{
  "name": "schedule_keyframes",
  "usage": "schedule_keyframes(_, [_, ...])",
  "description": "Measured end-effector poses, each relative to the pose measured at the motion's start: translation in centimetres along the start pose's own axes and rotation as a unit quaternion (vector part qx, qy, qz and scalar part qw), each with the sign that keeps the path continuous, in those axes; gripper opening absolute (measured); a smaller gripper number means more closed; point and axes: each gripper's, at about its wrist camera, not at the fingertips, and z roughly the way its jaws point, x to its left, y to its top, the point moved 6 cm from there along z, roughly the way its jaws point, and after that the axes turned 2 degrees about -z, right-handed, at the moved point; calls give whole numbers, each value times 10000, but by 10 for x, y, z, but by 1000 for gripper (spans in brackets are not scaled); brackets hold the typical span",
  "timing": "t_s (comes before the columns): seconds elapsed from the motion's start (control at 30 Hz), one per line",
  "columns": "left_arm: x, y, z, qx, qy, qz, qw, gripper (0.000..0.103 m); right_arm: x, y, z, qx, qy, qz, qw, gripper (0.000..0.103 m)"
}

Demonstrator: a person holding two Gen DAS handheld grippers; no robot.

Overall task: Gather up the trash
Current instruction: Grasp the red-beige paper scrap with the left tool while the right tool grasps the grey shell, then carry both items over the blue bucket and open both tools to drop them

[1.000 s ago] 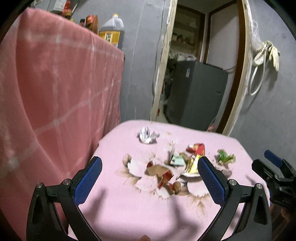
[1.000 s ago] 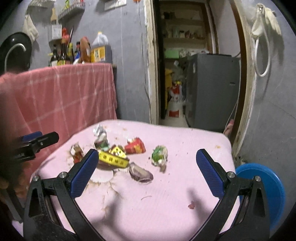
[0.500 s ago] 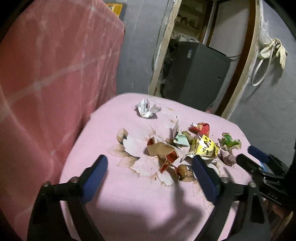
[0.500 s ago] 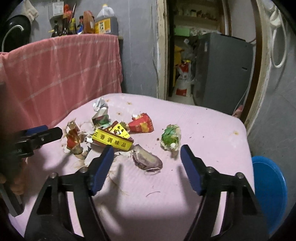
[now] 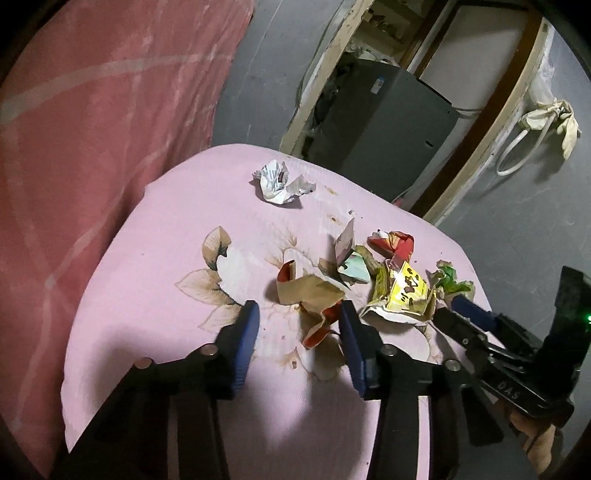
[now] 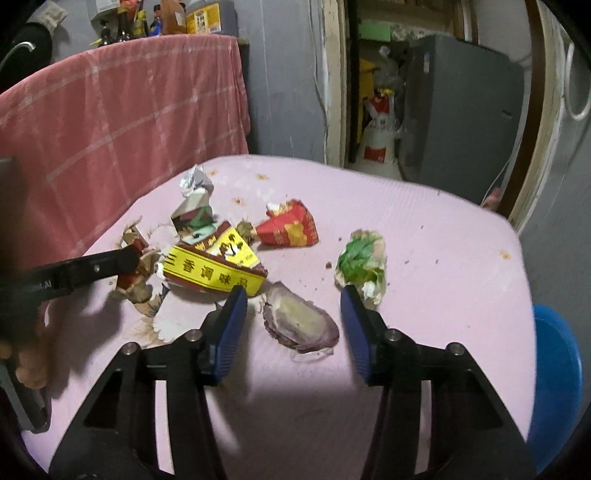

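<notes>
Trash lies scattered on the pink flowered tablecloth (image 5: 166, 258). My left gripper (image 5: 298, 310) hovers low over a torn brown-and-red wrapper (image 5: 312, 293). Its jaws are closing, the wrapper's lower end lies between them, and the pads do not press on it. My right gripper (image 6: 293, 293) straddles a flat purple-grey wrapper (image 6: 301, 325). Those jaws are closing too, clear of the wrapper on both sides. A yellow packet (image 6: 214, 271), a red packet (image 6: 291, 229), a green crumpled wrapper (image 6: 364, 258), a small carton (image 6: 194, 218) and a white paper ball (image 5: 280, 181) lie around.
A pink checked cloth (image 6: 129, 122) hangs over a counter to the left, with bottles (image 6: 177, 18) on top. A blue round stool or bin (image 6: 557, 369) stands off the table's right side. Behind are a doorway and a grey fridge (image 5: 384, 129).
Both grippers have dropped and come forward over the trash, tilting downward. Both pairs of jaws have narrowed from wide open to about half.
</notes>
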Motion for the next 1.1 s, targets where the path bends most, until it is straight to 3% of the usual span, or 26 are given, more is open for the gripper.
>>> schedule_keyframes(0.27, [-2,-1,-1,194,-297,-94,9993,9,-3,-6,2,137,195,192,9995,35])
schedule_keyframes(0.37, [-6,-2,-5,145,-239,-4,9996,8,-6,-7,0,123,284,304,9991,28])
schedule_keyframes(0.73, [-17,-2,-24,-210,-197,61,9996,5,-4,-8,-18,-225,248,267,9991,18])
schedule_keyframes(1.1, [-62,0,-53,-792,-475,500,9945,5,-7,-3,-85,-1356,170,202,9904,18])
